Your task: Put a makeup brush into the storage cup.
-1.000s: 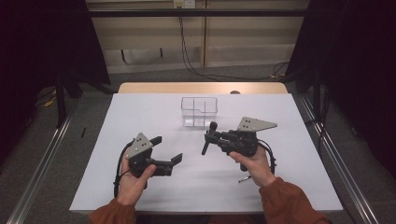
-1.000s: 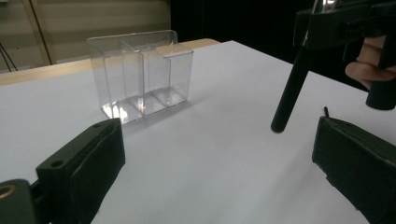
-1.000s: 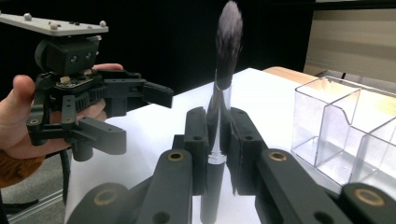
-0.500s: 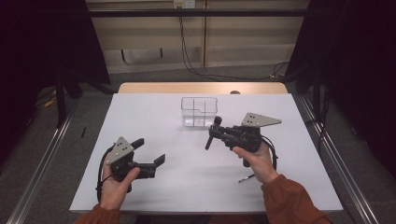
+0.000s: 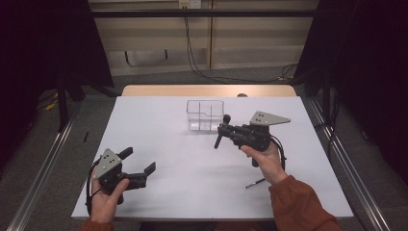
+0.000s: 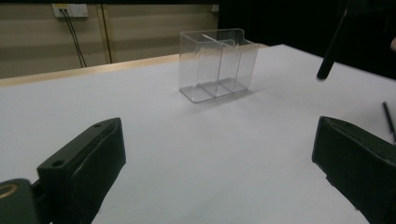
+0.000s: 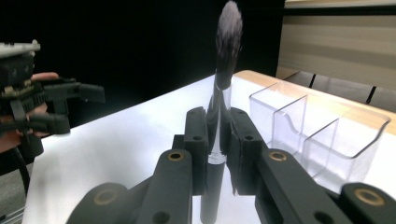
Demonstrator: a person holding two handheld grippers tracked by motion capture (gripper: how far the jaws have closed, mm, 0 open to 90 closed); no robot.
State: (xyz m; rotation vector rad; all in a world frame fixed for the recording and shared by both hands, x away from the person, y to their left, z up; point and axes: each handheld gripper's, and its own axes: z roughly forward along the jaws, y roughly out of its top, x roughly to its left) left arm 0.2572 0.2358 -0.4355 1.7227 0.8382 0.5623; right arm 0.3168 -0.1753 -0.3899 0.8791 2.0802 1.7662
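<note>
Brush (image 7: 220, 107) clamped in right hand-held gripper (image 7: 219, 140)

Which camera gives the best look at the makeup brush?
The right gripper view: the makeup brush stands close up between the right tool's pads, bristles on top. The high view shows it small and dark; the left gripper view catches its handle end.

Thin dark pen (image 5: 255, 183) on white table (image 5: 159, 120)
</note>
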